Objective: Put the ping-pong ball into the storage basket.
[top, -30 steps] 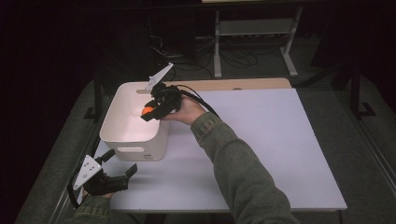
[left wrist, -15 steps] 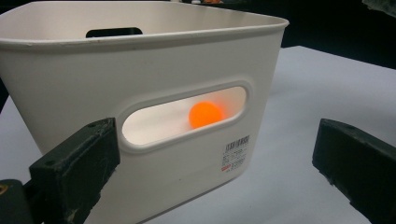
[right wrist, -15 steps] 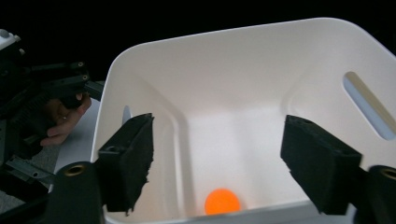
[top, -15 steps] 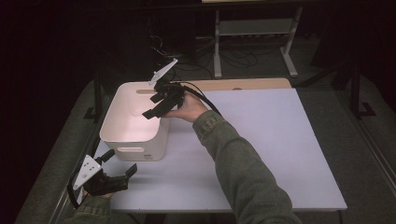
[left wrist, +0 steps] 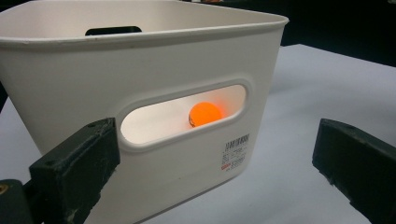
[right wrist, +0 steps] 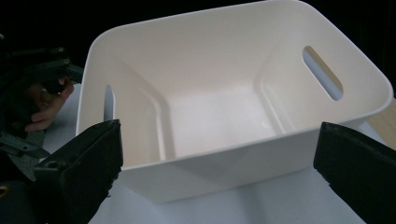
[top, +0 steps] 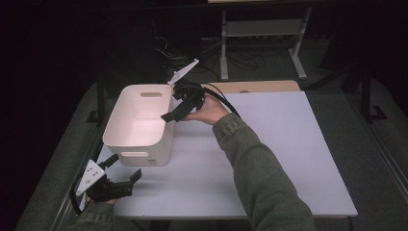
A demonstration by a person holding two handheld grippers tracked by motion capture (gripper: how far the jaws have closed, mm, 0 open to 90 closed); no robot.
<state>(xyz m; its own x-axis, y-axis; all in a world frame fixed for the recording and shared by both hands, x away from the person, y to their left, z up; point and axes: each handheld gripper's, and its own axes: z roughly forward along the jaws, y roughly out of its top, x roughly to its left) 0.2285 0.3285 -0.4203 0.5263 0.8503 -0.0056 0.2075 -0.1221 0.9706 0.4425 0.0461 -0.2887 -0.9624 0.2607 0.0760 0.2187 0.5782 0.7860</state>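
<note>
Left gripper view, one orange ball [left wrist: 205,114], one bin [left wrist: 140,70]

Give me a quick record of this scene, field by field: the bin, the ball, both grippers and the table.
bin: white bin, upright at the table's left
ball: orange ball, inside the bin, seen through its handle slot
right gripper: right gripper, jaws open, empty, at the bin's right rim
left gripper: left gripper, jaws open, empty, before the bin's near wall
table: white table

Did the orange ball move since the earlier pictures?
Yes. The orange ball left the right tongs at the rim and is now inside the white bin.
</note>
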